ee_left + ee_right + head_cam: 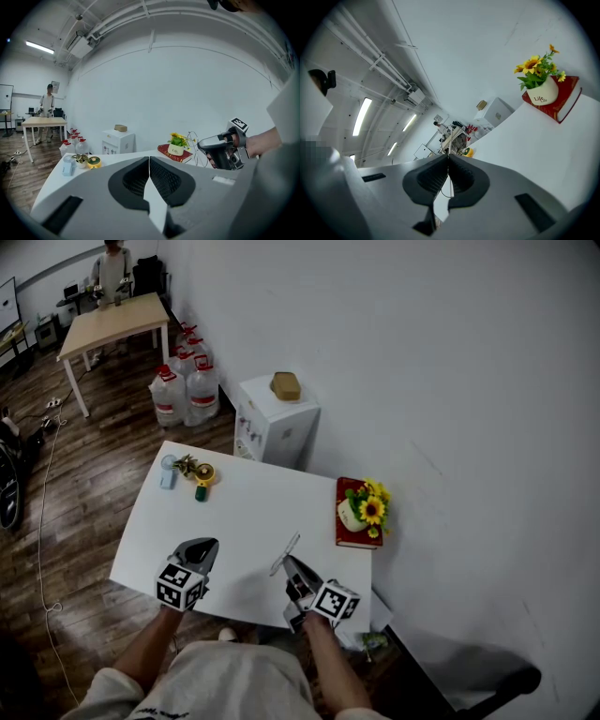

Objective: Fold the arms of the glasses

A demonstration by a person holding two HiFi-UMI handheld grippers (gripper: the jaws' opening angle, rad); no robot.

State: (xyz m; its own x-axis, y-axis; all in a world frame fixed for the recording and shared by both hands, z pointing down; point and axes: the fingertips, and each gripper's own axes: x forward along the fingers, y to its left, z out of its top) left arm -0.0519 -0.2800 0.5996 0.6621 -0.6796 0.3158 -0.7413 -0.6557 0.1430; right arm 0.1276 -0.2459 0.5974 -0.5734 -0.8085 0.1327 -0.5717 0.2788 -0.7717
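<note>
Thin wire-framed glasses (pixel 285 554) are held up over the near part of the white table (pixel 244 512), with my right gripper (pixel 290 564) shut on them. In the right gripper view the frame (pixel 450 138) rises from between the closed jaws of that gripper (pixel 448 157). In the left gripper view the glasses (pixel 198 151) stick out ahead of the right gripper (pixel 202 145). My left gripper (pixel 202 547) is shut on nothing, to the left of the glasses and apart from them; its jaws (pixel 149 159) meet with nothing between them.
A red book (pixel 358 517) with a pot of yellow flowers (pixel 364 507) lies at the table's right edge. A small fan, a plant and a yellow object (pixel 202 475) sit at the far left corner. A white cabinet (pixel 275 418) and water bottles (pixel 187 385) stand behind.
</note>
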